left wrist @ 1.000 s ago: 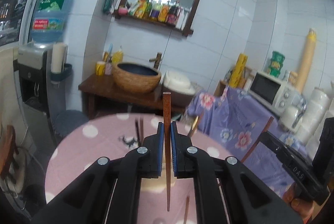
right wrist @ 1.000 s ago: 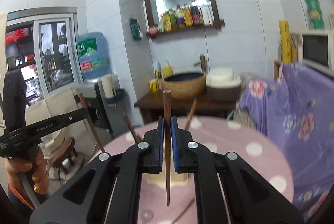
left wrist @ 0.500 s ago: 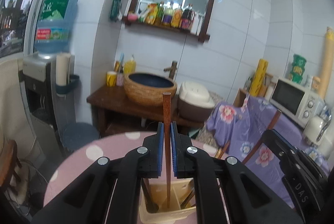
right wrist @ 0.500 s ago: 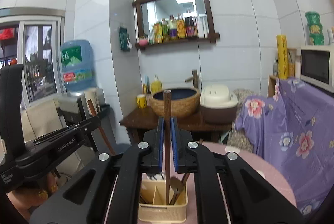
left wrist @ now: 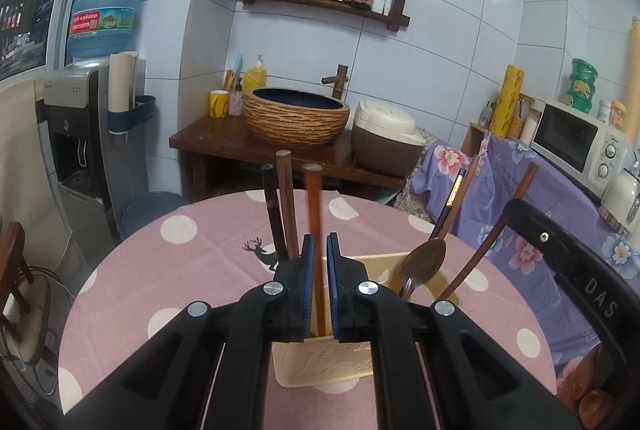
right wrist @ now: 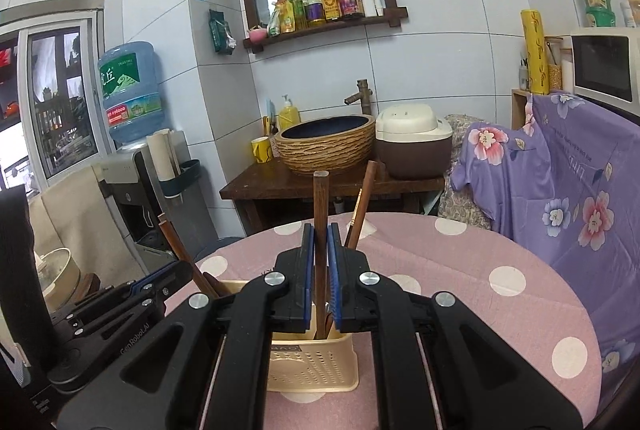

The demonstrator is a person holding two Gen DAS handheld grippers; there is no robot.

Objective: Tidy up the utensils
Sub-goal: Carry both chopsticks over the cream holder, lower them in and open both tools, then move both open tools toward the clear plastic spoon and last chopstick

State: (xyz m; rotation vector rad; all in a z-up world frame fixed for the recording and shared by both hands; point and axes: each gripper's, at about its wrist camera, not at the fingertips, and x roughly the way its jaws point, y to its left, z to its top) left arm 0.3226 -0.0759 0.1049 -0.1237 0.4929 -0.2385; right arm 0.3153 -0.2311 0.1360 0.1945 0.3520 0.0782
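A beige perforated utensil holder stands on the pink polka-dot table; it also shows in the right wrist view. My left gripper is shut on a brown chopstick held upright with its lower end inside the holder. My right gripper is shut on another brown chopstick, also upright with its lower end in the holder. Two more chopsticks and a metal spoon stand in the holder.
The round table has a pink dotted cloth. Behind it stand a wooden bench with a woven basin and a rice cooker. A water dispenser is at left, a microwave at right.
Both grippers have lowered towards the holder with their chopsticks. The chopstick tips now sit inside the holder. Both jaws stay shut.
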